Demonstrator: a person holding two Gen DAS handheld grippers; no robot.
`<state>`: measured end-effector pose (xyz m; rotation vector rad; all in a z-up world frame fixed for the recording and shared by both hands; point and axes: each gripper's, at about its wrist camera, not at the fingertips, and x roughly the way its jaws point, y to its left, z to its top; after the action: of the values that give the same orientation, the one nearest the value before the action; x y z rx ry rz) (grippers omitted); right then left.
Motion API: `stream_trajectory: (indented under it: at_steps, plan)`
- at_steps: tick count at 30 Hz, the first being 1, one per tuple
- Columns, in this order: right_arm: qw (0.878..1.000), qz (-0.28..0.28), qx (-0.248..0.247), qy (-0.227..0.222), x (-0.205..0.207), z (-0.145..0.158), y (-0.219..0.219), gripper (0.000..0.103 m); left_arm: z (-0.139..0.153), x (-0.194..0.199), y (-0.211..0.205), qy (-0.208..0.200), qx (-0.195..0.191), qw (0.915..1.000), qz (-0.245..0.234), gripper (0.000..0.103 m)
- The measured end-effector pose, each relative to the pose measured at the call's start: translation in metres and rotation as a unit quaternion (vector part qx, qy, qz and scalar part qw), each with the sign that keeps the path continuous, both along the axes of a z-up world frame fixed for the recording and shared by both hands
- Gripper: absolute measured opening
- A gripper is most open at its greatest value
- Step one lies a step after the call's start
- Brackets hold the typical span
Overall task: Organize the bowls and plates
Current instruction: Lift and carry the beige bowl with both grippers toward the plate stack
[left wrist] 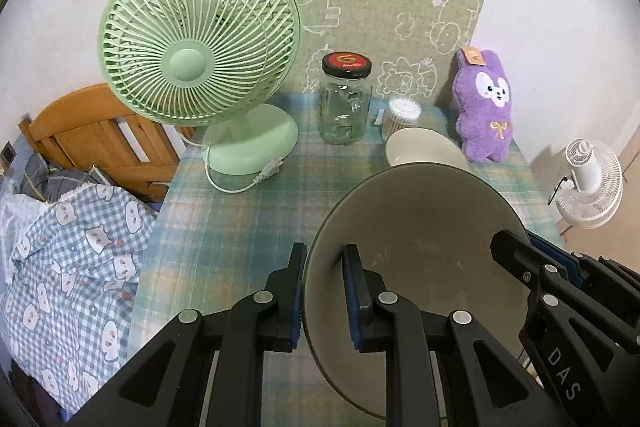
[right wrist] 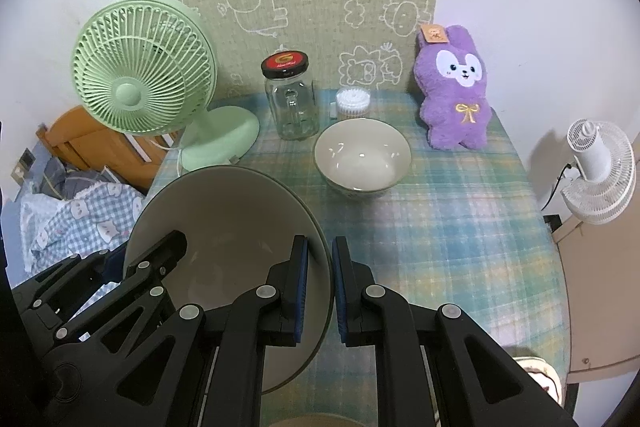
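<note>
The large bowl hangs above the table, gripped at opposite sides of its rim: the left gripper has its jaws narrowed onto the left edge, one finger outside the wall and one inside, and the right gripper pinches the right edge the same way. Ahead of both grippers, further onto the checked cloth, sits the small bowl, upright and empty, well apart from the carried one.

By my judgement the task is at its middle: one piece is lifted and in transit, nothing is stacked yet, and the likely remainder is to bring the two bowls together. No plate is visible in either view.

The right wrist view shows the small bowl whole, with the glass jar and the swab tub beyond it; from the left wrist the large bowl's rim hides most of the small bowl. The left view alone shows the green fan close up, with its cord and plug trailing over the cloth.
</note>
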<state>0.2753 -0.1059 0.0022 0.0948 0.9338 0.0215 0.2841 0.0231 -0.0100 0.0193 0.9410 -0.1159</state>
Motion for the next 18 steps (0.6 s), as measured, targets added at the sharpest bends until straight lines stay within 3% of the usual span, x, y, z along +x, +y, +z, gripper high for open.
stream_trajectory:
  at_steps: [18]
  plan:
    - [1.0, 0.009, 0.0, 0.004, -0.067, 0.006, -0.021, 0.015, 0.005, -0.064, -0.021, 0.004, 0.002, 1.0, 0.006, 0.016]
